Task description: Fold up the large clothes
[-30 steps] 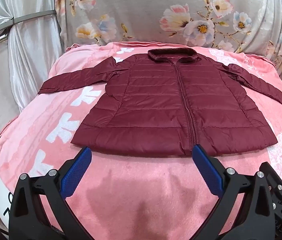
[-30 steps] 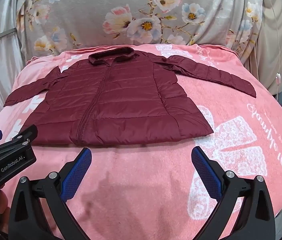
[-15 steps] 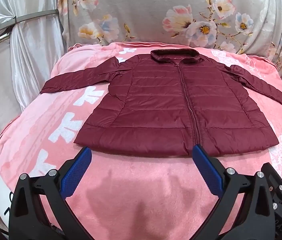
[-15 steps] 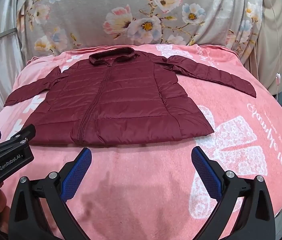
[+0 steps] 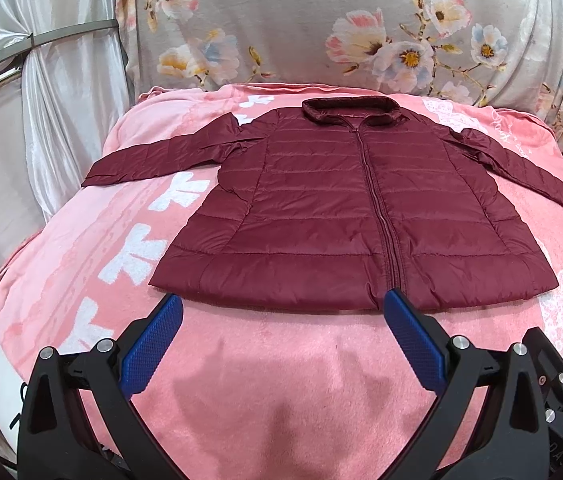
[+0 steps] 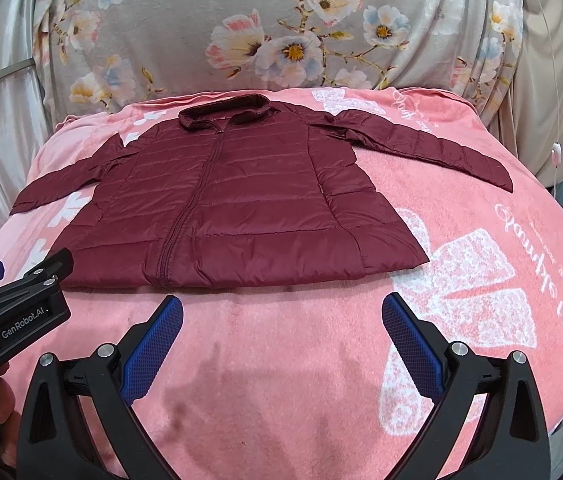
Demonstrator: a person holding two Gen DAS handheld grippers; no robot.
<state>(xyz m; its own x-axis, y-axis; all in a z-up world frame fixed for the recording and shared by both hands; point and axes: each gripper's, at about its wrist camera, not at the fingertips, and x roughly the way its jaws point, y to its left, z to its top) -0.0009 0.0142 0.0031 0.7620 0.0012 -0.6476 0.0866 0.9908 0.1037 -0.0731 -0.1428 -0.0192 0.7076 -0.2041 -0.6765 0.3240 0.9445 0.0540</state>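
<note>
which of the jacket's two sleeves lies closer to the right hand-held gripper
The sleeve on the jacket's right-hand side, reaching toward the white lettering; the other sleeve stretches off to the left, past the left hand-held gripper. Right hand-held gripper touches neither.

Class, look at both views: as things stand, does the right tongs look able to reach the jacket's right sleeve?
Probably yes. The right tongs are open and empty, the jacket lies flat, and its right sleeve rests spread on the pink blanket with nothing between.

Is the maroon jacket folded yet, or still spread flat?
Spread flat, unfolded. The jacket lies front-up on the pink blanket, zipped, both sleeves stretched out sideways. Neither open gripper touches it.
</note>
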